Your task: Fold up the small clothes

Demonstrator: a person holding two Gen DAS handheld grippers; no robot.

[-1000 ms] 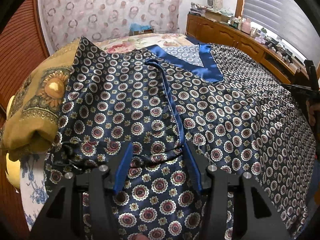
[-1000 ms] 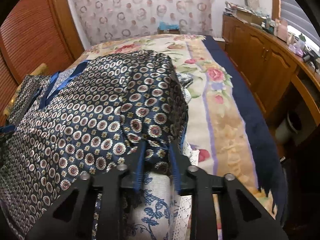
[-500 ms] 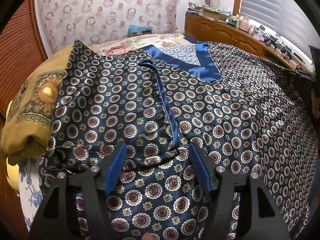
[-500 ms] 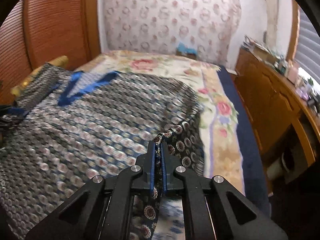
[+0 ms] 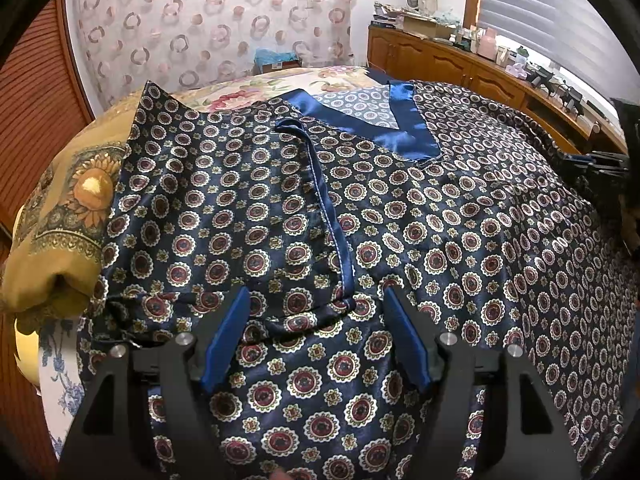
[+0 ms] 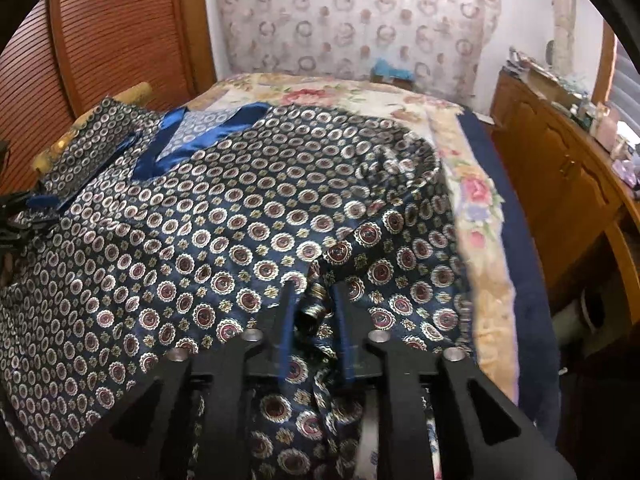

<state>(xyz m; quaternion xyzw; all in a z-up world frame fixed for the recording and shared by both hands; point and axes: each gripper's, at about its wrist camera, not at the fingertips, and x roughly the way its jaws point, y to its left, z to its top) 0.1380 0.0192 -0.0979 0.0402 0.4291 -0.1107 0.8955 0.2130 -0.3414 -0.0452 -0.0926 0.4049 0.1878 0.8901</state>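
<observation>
On the bed: navy medallion-print satin top (image 5: pixel 460 248) lies spread flat.
Left gripper (image 5: pixel 316 336): fingers spread, empty.
Right gripper (image 6: pixel 312 312): fingers slightly apart around a bunched edge.
Risk: slippery satin sliding free mid-fold.

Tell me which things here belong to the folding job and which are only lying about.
For the job: patterned shirt, left gripper, right gripper.
Lying about: yellow pillow, floral bedspread, wooden cabinet, curtain.
</observation>
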